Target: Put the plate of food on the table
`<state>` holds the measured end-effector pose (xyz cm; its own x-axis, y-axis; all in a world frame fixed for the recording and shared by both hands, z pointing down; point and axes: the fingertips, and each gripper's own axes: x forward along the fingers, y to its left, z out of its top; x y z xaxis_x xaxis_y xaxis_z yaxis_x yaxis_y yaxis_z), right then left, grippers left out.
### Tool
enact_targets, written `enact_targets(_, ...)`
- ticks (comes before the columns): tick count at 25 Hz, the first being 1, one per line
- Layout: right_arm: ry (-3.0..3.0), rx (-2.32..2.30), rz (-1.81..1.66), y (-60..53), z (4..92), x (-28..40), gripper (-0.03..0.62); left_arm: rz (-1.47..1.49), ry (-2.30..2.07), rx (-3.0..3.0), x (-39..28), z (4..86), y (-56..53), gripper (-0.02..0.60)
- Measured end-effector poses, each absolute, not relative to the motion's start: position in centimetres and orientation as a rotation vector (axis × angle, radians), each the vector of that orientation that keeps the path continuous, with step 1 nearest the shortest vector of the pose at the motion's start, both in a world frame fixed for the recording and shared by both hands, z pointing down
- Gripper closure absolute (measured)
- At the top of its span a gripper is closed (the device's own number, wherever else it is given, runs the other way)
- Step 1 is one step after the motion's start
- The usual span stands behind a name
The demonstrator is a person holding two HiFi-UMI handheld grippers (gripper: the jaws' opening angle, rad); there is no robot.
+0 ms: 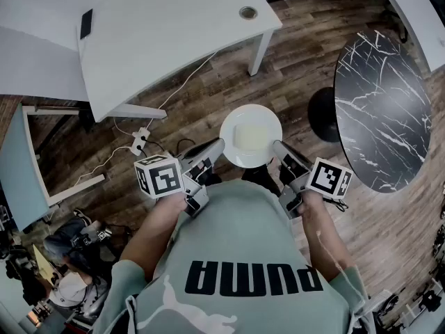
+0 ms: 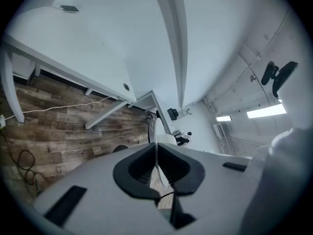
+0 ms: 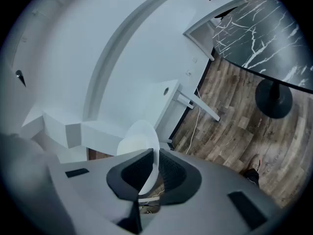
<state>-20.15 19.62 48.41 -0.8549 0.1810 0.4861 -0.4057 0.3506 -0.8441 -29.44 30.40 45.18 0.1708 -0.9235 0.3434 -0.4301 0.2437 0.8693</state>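
- White and round, the plate (image 1: pixel 233 125) is shown in the head view held in the air above a wooden floor (image 1: pixel 208 82), just in front of the person's body. A pale yellow square of food (image 1: pixel 252 137) lies at its middle. The left gripper (image 1: pixel 221 145) is clamped on the left rim and the right gripper (image 1: pixel 277 146) on the right rim. A white worktop (image 1: pixel 174 26) is seen ahead to the left and a round black marbled worktop (image 1: pixel 382 96) to the right. The plate is apart from both.
- In the left gripper view, the jaws are seen drawn almost together, and the plate (image 2: pixel 155 153) is pinched edge-on between the dark pads.
- In the right gripper view, the jaws are likewise narrowed onto the plate (image 3: pixel 139 143), its rim gripped between the pads. The marbled worktop (image 3: pixel 264 38) is shown at upper right.
- The carrying step is judged to be in hand, and the setting down is not yet done. Which worktop is meant cannot be told. For the next move, the plate would need to be kept level, brought over a worktop and lowered until it rests. Only then should it be released by both grippers.
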Motion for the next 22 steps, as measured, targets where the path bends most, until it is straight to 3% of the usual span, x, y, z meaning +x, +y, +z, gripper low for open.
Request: enact_targets(22, -2.205, 0.457, 1.720, 4.9, 48.0, -7.5, 0.556, -0.409, -1.230, 1.535, -18.8, 45.0, 12.7, 0.561)
